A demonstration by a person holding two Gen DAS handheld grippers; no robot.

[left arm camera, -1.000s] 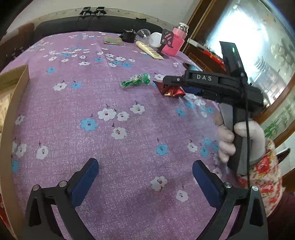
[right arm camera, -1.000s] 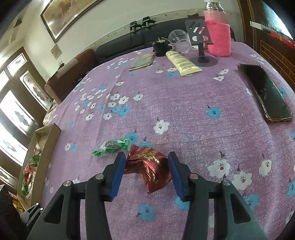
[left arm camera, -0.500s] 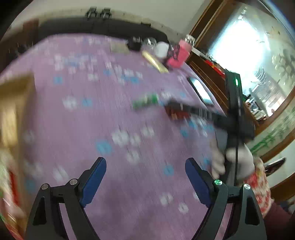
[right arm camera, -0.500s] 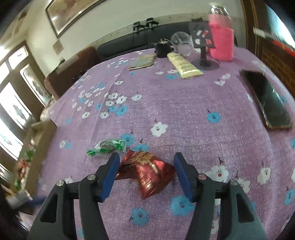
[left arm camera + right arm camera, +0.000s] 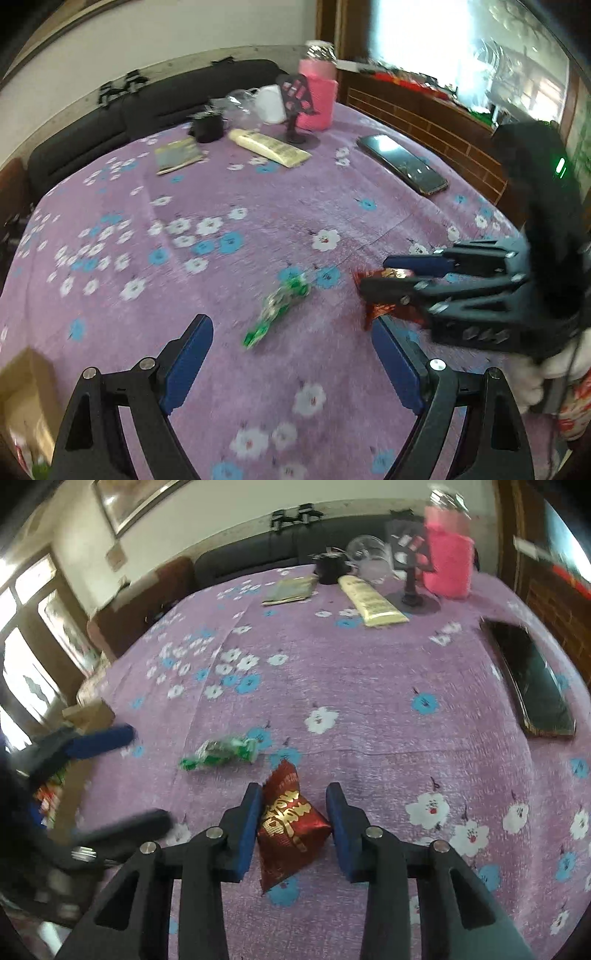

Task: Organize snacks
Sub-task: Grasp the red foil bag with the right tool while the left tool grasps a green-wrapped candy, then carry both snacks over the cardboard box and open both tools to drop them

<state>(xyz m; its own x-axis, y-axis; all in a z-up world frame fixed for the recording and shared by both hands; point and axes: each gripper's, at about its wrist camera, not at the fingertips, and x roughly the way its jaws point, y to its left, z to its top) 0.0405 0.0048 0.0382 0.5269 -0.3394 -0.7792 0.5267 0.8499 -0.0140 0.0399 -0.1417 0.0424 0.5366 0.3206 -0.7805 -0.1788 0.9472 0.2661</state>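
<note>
**Jaws closing on the red packet**

Jaws of the right gripper (image 5: 291, 827) have just been closing around the red packet (image 5: 290, 823); the left pad touches its edge and the right pad sits at its far corner, so the pinch looks close but not yet firm. To do this well, I would finish the squeeze across the packet's puffed middle, not its pointed tip, since crinkly foil is likely to slip or fold out of a shallow bite. Lift only once both pads press flat.

Jaws of the left gripper (image 5: 291, 365) stand spread wide and empty above the cloth, with the green sweet (image 5: 279, 310) lying just ahead between them. That one looks like the left hand's pick; a low approach along its length would suit it.

Glossy dark red foil with gold lettering makes up the packet, shaped like a puffed triangle and resting on the purple flowered bench (image 5: 369, 686) near its front edge. Beside it, the sweet is a slim, twisted green-and-clear wrapper, apart from the packet. A cardboard box (image 5: 26, 398) at the left edge seems the likely destination.
</note>
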